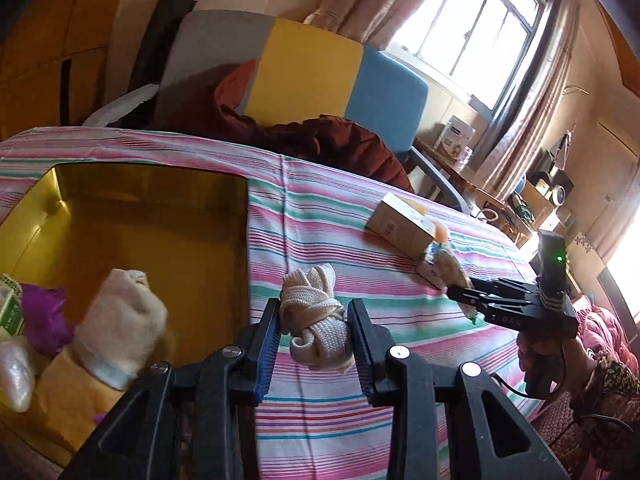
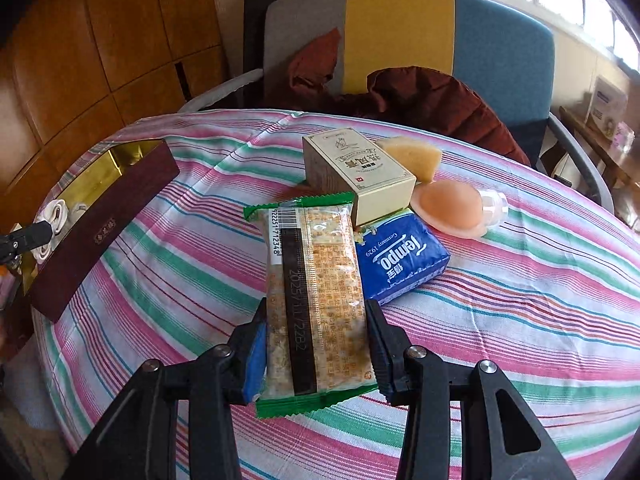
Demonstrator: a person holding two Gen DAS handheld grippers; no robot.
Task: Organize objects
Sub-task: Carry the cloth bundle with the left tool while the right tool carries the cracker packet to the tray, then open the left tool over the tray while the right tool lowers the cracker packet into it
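My left gripper [image 1: 314, 322] is shut on a knotted cream cloth bundle [image 1: 314, 320], held above the striped tablecloth just right of the gold-lined box [image 1: 160, 216]. The box holds a cream sock roll [image 1: 120, 316], a purple item [image 1: 40, 316] and other small things. My right gripper [image 2: 316, 336] is shut on a green-edged cracker packet [image 2: 314, 300] above the table. Behind it lie a blue Tempo tissue pack [image 2: 400, 260], a cream carton [image 2: 360, 172], a yellow wedge [image 2: 412, 156] and a peach dome-shaped item [image 2: 452, 208]. The right gripper also shows in the left wrist view [image 1: 464, 296].
The dark red box [image 2: 100, 232] sits at the table's left edge in the right wrist view. A grey, yellow and blue chair [image 2: 400, 36] with a maroon jacket [image 2: 440, 108] stands behind the table. Shelves with clutter [image 1: 540, 200] are at the right under the window.
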